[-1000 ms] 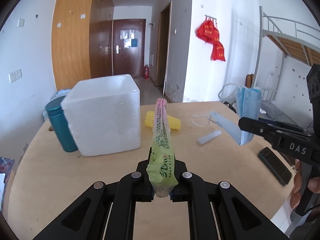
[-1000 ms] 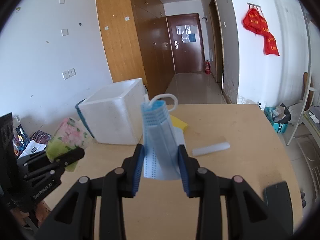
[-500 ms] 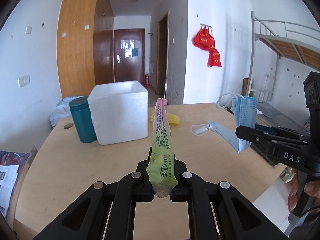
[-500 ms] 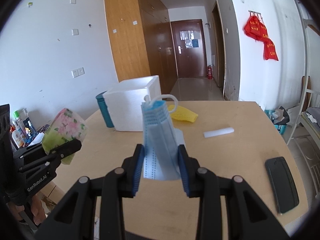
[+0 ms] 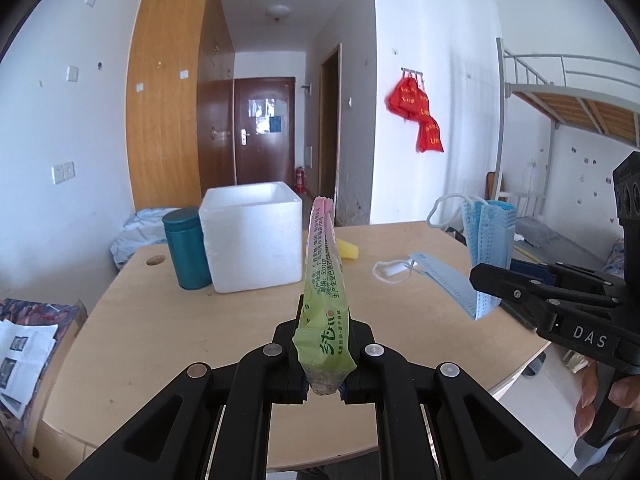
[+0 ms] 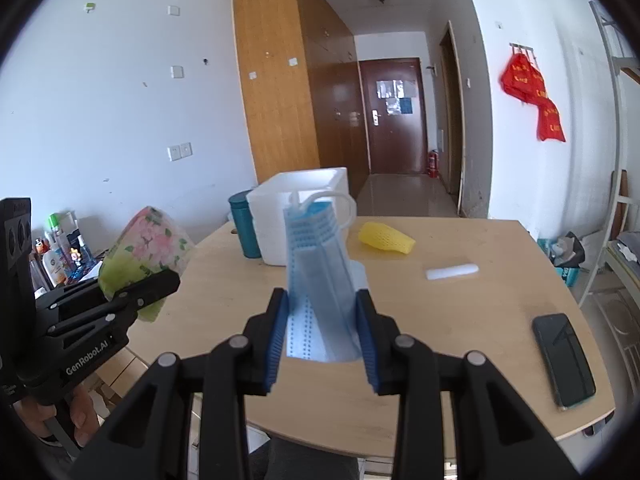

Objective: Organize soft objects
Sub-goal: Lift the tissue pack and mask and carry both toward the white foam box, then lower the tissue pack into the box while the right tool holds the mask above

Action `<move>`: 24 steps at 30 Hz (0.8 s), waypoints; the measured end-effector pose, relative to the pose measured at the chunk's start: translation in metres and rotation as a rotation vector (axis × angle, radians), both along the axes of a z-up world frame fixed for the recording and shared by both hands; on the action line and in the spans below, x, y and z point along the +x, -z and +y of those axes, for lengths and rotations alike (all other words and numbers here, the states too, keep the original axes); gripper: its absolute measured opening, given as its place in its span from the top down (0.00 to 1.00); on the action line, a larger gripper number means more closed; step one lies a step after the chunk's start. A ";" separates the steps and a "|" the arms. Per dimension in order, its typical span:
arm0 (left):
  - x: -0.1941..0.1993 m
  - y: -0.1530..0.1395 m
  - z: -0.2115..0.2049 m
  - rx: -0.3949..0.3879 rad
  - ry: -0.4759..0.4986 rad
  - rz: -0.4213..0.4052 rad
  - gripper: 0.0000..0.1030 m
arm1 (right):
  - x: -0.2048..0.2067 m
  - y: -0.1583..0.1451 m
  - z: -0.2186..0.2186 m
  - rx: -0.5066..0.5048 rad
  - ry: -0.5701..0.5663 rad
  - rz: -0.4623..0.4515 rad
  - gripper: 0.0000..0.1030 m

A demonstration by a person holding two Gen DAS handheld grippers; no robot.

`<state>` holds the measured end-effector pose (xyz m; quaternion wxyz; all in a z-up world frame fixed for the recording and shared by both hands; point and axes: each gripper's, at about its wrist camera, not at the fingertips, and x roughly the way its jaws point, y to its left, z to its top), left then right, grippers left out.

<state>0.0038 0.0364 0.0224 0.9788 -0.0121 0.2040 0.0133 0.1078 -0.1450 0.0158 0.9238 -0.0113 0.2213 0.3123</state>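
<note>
My left gripper (image 5: 325, 354) is shut on a green and pink flowered tissue pack (image 5: 323, 284), held upright above the near edge of the table; the same pack (image 6: 146, 254) shows at the left of the right wrist view. My right gripper (image 6: 322, 330) is shut on a stack of blue face masks (image 6: 322, 280), seen also at the right of the left wrist view as the masks (image 5: 486, 240). Another blue mask (image 5: 434, 274) lies flat on the table. A white foam box (image 5: 252, 236) stands open-topped at the far left of the table.
A teal canister (image 5: 186, 254) stands left of the box. A yellow foam net (image 6: 386, 238), a white foam strip (image 6: 452, 271) and a black phone (image 6: 563, 360) lie on the round wooden table (image 5: 160, 340). Papers (image 5: 20, 356) lie lower left.
Both grippers have drawn back from the table with their loads still held. The box, canister and phone look smaller and farther, and the table's near edge has come into view.
</note>
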 end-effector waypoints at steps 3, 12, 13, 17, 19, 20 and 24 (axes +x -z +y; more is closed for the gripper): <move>-0.004 -0.003 0.005 -0.003 -0.024 -0.012 0.90 | 0.001 -0.001 0.006 0.005 -0.015 -0.007 0.63; -0.009 -0.003 0.028 -0.012 -0.099 -0.023 0.90 | 0.010 0.005 0.031 -0.007 -0.077 -0.005 0.63; -0.009 -0.003 0.031 -0.013 -0.107 -0.023 0.90 | 0.011 0.006 0.035 -0.006 -0.087 -0.002 0.63; -0.008 -0.001 0.043 -0.024 -0.130 -0.021 0.90 | 0.016 0.008 0.050 -0.010 -0.120 0.002 0.63; -0.006 0.000 0.047 -0.024 -0.141 -0.017 0.90 | 0.018 0.008 0.057 -0.011 -0.133 0.004 0.63; -0.005 0.000 0.050 -0.025 -0.145 -0.013 0.90 | 0.019 0.008 0.059 -0.011 -0.138 0.005 0.63; 0.002 0.002 0.057 -0.026 -0.159 -0.004 0.90 | 0.024 0.007 0.069 -0.009 -0.152 0.010 0.63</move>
